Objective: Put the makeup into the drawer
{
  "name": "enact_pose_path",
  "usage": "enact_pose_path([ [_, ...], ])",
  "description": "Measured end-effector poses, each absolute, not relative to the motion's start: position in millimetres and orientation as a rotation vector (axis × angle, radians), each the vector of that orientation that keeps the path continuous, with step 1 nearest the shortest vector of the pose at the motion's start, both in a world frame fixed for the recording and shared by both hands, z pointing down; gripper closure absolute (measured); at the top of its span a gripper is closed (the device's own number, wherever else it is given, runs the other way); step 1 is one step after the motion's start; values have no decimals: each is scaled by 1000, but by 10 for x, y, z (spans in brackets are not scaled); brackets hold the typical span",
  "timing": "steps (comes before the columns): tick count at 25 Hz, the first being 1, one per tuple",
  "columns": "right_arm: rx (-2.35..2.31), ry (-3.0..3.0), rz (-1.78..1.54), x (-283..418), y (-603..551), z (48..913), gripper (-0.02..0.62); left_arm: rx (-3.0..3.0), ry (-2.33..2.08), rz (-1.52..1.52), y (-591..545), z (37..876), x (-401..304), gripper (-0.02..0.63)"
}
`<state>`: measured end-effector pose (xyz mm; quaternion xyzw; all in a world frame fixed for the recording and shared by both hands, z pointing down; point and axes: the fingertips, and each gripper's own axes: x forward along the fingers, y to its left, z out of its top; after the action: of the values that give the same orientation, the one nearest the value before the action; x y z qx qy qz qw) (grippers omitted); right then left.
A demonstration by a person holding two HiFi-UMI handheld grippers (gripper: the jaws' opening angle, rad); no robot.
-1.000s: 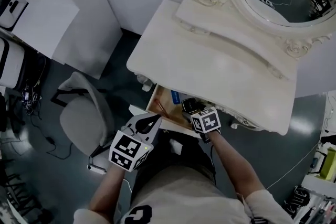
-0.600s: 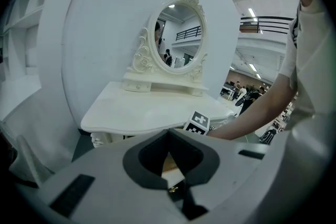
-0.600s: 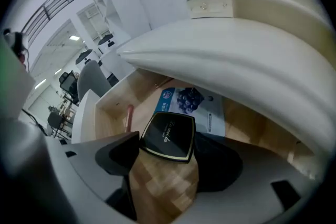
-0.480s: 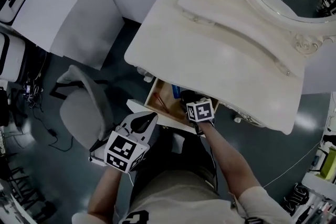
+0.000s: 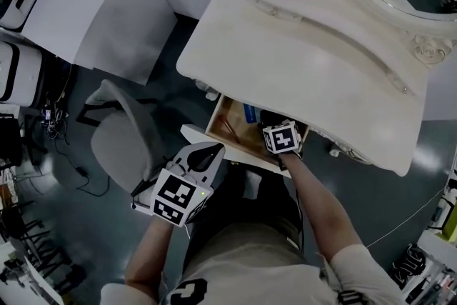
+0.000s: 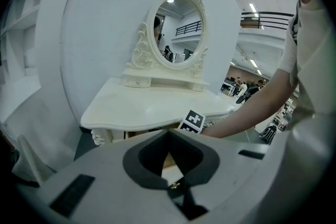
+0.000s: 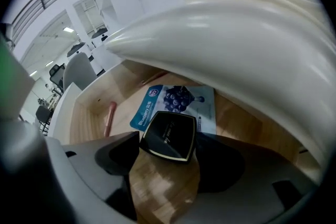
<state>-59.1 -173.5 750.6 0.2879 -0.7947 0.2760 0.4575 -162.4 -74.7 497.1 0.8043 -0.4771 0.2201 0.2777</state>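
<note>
Head view: your right claw (image 5: pixel 273 123) reaches down into the open drawer (image 5: pixel 240 142), where the makeup belongs. The left claw (image 5: pixel 211 150) hangs outside the drawer's front, near the chair (image 5: pixel 118 150). The table (image 5: pixel 300 68) overhangs the drawer's back and crowds your right wrist.

Left gripper view: the left claw's jaws are together with nothing between them, so it is idle.

Right gripper view: the right claw is clamped on the black compact (image 7: pixel 169 135), held just above the drawer's wooden floor. A blue sachet (image 7: pixel 181 100) lies just beyond it and 1 pink stick (image 7: pixel 109 117) lies to the left. The bare wood nearer you looks like the free spot.
</note>
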Motion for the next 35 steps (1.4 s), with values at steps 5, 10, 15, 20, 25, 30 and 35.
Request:
enact_pose_path([
  [5, 667, -1994, 634, -629, -1657, 7370, 270, 2154, -1275, 598, -724, 4984, -1667, 549],
  [10, 680, -2061, 630, -656, -1598, 7060, 272, 2181, -1284, 588, -713, 4920, -1721, 549],
  [15, 621, -2108, 521, -682, -1398, 6835, 272, 2207, -1291, 587, -655, 4846, -1738, 549],
  [20, 629, -2196, 530, -710, -1345, 6466, 272, 2242, -1294, 588, -663, 4754, -1725, 549],
  [25, 623, -2323, 572, -770, -1292, 5920, 288, 2278, -1285, 574, -670, 4670, -1655, 549],
  [30, 666, -2408, 575, -729, -1230, 5438, 548, 2334, -1274, 567, -714, 4568, -1604, 549],
  [35, 670, -2493, 636, -778, -1043, 5110, 560, 2388, -1235, 530, -743, 4470, -1507, 549],
])
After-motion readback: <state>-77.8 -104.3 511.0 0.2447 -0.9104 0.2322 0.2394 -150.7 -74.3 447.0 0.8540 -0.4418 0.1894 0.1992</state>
